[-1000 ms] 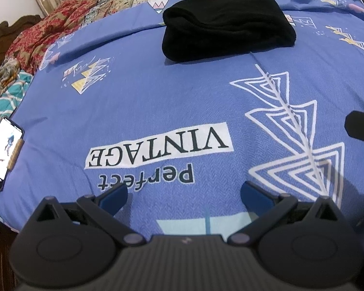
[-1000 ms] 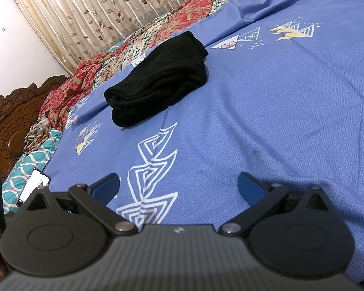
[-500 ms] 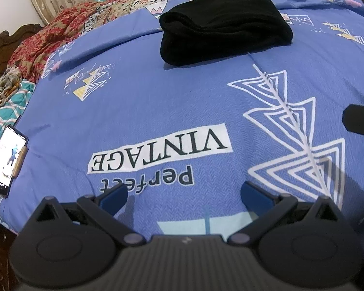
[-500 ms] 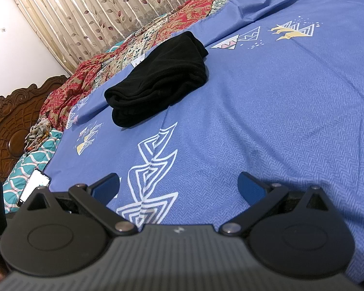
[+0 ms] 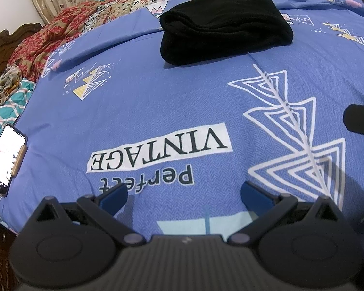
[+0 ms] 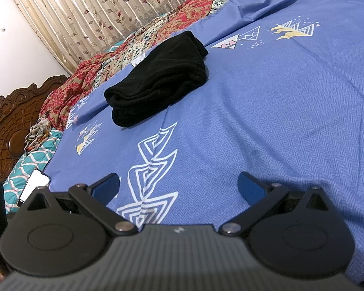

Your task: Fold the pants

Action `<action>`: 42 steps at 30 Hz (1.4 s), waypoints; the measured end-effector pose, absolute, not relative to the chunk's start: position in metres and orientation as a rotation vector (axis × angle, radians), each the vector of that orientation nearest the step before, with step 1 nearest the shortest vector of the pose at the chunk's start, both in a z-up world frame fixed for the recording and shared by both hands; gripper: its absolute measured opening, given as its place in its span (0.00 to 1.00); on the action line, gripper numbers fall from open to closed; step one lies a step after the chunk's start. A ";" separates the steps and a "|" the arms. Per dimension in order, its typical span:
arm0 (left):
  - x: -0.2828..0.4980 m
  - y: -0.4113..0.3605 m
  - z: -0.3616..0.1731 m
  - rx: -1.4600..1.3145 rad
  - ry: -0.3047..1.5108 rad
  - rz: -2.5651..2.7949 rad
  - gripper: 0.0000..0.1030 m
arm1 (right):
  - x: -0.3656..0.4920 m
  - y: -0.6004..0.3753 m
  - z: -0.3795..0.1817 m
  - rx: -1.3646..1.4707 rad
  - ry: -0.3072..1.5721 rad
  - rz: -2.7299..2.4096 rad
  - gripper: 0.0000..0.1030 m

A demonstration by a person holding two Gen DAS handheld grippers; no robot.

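Left wrist view: the black pants (image 5: 224, 24) lie as a compact folded bundle toward the far side of the bed (image 5: 157, 101), near where the blue printed bedsheet meets a red patterned quilt (image 5: 60, 34). The left hand-held gripper (image 5: 183, 195) hovers low over the near edge of the bed, its blue-tipped fingers spread wide with nothing between them, well apart from the bundle.

From the right wrist view, the pants (image 6: 157, 80) show stacked layers with a rounded fold facing the camera, and the right hand-held gripper (image 6: 179, 186) likewise stands wide apart and empty above the sheet. Judging by the neat bundle and both tools clear of it, the folding appears finished or very nearly so; at most a last tidying or squaring of the stack could remain.

Printed on the sheet just ahead of the left tool, upside down to the camera, are the words "Perfect VINTAGE" (image 5: 157, 152), the second word in a white box, beside a white triangle motif (image 5: 296, 131). A phone (image 5: 3, 155) with a lit screen rests at the bed's left edge; its display is too washed out to read. A carved wooden headboard (image 6: 9, 126) and leaf-patterned curtains (image 6: 97, 9) stand behind. A few letters show on the dark object at the right wrist view's left border, too cut off to read.
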State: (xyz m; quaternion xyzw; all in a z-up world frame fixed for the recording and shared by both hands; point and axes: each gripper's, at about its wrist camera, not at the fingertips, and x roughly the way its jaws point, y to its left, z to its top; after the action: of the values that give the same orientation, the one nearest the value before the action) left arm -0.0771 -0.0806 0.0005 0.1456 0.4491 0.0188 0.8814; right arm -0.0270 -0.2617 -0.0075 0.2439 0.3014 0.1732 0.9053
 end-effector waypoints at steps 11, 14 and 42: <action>-0.079 -0.084 0.000 0.320 0.927 0.039 1.00 | -0.027 -0.262 -0.007 0.504 0.623 0.357 1.00; -0.078 -0.084 0.000 0.320 0.927 0.039 1.00 | -0.027 -0.262 -0.007 0.504 0.623 0.357 1.00; -0.061 -0.082 -0.002 0.325 0.951 0.011 1.00 | -0.027 -0.261 -0.007 0.504 0.624 0.355 1.00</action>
State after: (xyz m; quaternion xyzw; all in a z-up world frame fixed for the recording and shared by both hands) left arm -0.0614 -0.0823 -0.0020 0.1559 0.4559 0.0051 0.8763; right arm -0.0268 -0.2612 -0.0065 0.2440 0.3020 0.1720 0.9054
